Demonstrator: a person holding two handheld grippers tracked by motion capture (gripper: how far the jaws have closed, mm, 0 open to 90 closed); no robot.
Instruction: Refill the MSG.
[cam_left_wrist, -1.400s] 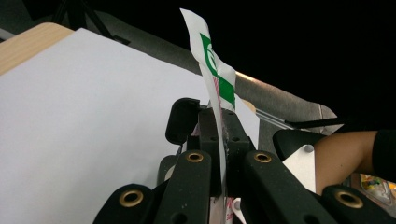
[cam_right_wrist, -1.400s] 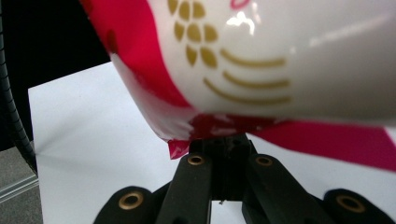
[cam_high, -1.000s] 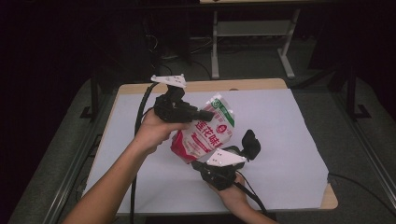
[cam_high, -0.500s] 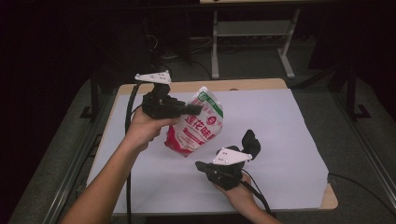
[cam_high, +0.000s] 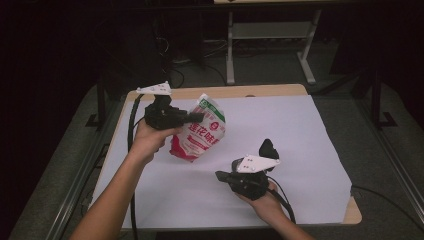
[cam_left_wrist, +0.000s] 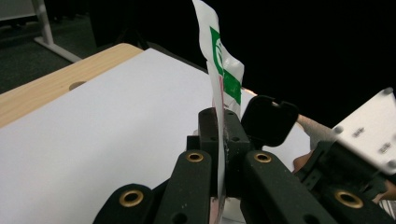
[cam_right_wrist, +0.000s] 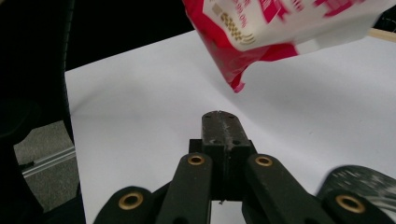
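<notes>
Red-and-white pouch (cam_high: 199, 131) — green-topped, tilted, hanging above the white table.

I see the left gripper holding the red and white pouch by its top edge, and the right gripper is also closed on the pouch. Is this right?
Not quite. The left gripper does clamp the red and white pouch by its top edge, but the right gripper is shut on nothing. The right gripper view shows the pouch hanging above its jaws, apart from them.

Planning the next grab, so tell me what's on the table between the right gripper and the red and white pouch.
Nothing: in the high view, only bare white table cover separates the right gripper from the pouch, which hangs from the left gripper.
</notes>
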